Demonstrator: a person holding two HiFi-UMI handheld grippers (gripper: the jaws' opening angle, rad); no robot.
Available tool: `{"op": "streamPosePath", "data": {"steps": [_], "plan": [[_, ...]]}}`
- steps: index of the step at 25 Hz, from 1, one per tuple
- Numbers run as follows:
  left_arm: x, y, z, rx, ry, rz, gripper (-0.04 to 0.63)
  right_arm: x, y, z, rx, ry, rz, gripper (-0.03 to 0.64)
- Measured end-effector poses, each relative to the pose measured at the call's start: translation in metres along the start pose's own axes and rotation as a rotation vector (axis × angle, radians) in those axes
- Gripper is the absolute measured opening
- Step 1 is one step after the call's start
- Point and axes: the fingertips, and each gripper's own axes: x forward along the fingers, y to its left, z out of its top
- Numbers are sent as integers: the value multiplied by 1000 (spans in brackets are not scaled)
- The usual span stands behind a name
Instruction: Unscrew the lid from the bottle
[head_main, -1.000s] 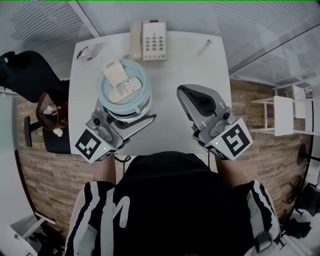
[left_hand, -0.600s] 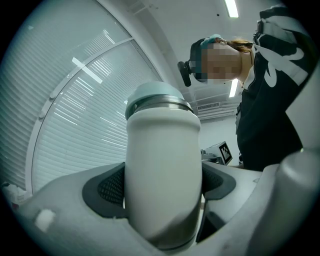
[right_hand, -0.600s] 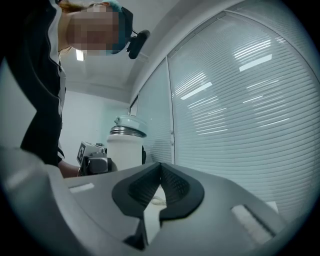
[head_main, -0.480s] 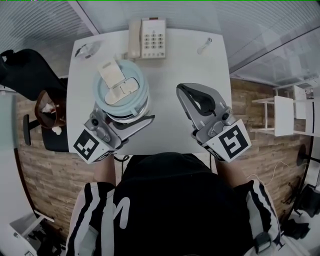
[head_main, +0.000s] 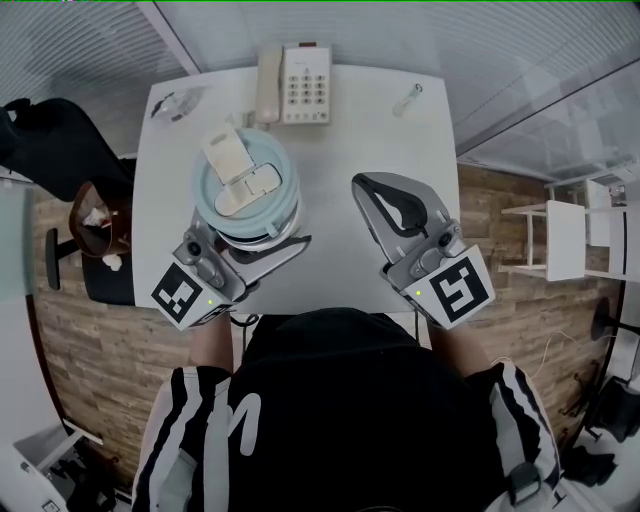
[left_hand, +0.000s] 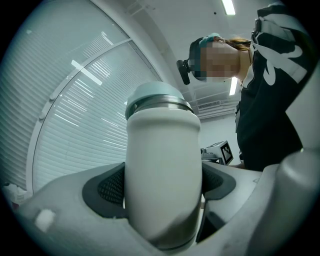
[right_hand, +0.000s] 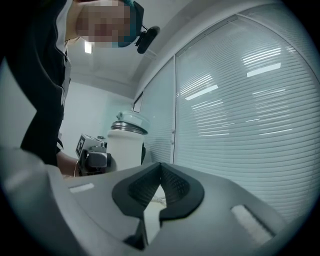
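The white square counter fills the middle of the head view, and the tall white cylindrical bottle stands upright over its left half, long axis vertical; whether its base rests on the counter cannot be told. The left claw pinches the bottle's body from the person's side, a dark pad pressed to each flank well below the steel neck band. The right claw is pressed together with nothing between its pads. It lies level and points away from the person, well apart from the bottle on its right side. The round pale blue-green lid, with a flip tab on top, is seated on the bottle. From the free right claw the lid lies to the left and higher, so that claw would likely need to spread, swing left and come over the rim, while the left one steadies the body.
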Motion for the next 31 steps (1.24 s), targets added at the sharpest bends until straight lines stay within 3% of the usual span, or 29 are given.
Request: {"op": "streamPosePath", "data": {"steps": [31], "plan": [[-3,4,-7,14,1,10,428,3,0,-14,1,23,30,0]]}}
